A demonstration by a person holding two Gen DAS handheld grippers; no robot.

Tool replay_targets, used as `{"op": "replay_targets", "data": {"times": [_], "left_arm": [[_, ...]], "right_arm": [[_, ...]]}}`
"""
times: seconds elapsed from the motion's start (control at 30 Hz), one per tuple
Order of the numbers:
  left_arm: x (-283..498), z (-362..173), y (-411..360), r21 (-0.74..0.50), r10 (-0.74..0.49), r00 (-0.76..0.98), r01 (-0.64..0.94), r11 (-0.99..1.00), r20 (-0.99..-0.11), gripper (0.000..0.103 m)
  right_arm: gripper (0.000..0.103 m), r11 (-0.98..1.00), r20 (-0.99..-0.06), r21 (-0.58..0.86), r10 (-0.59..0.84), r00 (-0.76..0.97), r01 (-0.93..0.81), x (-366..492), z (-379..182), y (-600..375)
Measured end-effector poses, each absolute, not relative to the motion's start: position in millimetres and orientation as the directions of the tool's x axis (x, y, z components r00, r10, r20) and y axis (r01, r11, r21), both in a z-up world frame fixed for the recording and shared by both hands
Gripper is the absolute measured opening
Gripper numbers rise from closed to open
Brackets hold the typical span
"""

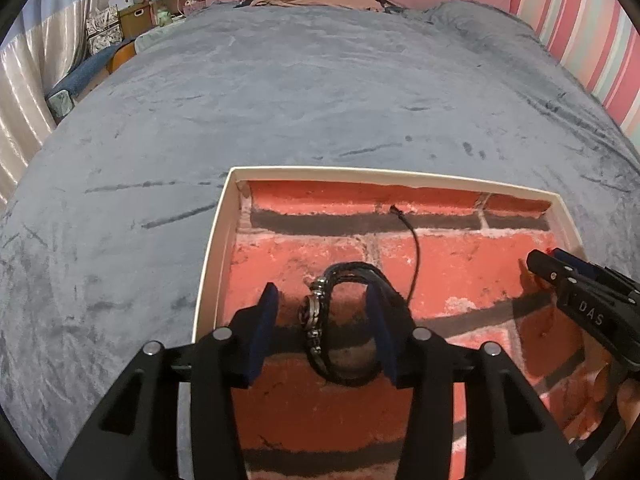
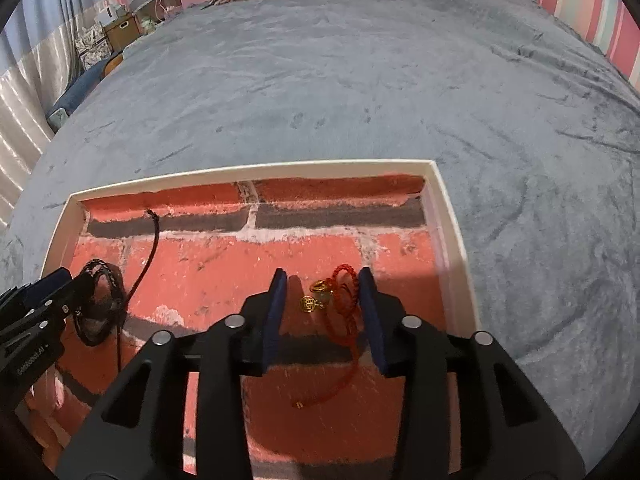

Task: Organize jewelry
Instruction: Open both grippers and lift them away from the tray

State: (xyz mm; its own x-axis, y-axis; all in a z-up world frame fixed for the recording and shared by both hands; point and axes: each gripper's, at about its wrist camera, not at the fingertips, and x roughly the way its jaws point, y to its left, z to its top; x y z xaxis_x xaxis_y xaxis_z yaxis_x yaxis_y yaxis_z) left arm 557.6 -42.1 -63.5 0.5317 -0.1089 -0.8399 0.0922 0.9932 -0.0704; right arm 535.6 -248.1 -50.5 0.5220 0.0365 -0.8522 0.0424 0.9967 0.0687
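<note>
A shallow white tray (image 1: 215, 240) with a red brick-pattern lining lies on the bed. A black braided bracelet (image 1: 316, 320) with a metal charm rests in its left part, a loose cord trailing toward the far wall. My left gripper (image 1: 322, 296) is open around it, with a gap beside the left pad. In the right wrist view a red cord bracelet (image 2: 345, 300) with gold charms (image 2: 309, 304) lies in the tray (image 2: 452, 240) between the open fingers of my right gripper (image 2: 324, 280), close to the right pad. Each gripper also shows in the other's view: the right gripper (image 1: 548, 258) and the left gripper (image 2: 70, 280).
A grey-blue plush blanket (image 1: 280, 100) covers the bed all around the tray. Pink striped wall panels (image 1: 580, 20) run along the right. Pillows and a pink headboard are at the far end, with boxes and curtains at the far left.
</note>
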Motion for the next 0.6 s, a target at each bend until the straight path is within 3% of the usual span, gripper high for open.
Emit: {"op": "replay_targets", "data": {"times": [0.1,0.17,0.27,0.33,0.43,0.6], "left_arm": [[545,-47,-41,-0.082,-0.126,0.562,0.102,0.991,-0.817,0.052],[531,-33,-38,-0.073,-0.119,0.605,0.100,0.992,-0.787,0.064],[500,-8,-33,-0.060,-0.117,0.682,0.107,0.992,-0.722,0.071],[479,5,-26,-0.066,-0.129,0.712,0.116,0.991,-0.690,0.072],[446,18,-13,-0.090,-0.150,0.745,0.120,0.989,-0.650,0.084],[387,33,-1,-0.083,-0.168,0.778,0.148,0.985,-0.606,0.087]], "right_arm": [[0.050,0.998,-0.820,0.054,0.024,0.572,0.035,522,-34,-251],[0.061,0.998,-0.790,0.045,0.013,0.613,0.036,507,-21,-255],[0.073,0.998,-0.743,0.050,0.013,0.670,0.037,479,-5,-260],[0.078,0.998,-0.717,0.060,0.021,0.696,0.033,457,2,-262],[0.085,0.998,-0.684,0.051,0.014,0.730,0.029,423,12,-262],[0.092,1.000,-0.629,-0.006,-0.010,0.778,0.008,362,25,-251]]}}
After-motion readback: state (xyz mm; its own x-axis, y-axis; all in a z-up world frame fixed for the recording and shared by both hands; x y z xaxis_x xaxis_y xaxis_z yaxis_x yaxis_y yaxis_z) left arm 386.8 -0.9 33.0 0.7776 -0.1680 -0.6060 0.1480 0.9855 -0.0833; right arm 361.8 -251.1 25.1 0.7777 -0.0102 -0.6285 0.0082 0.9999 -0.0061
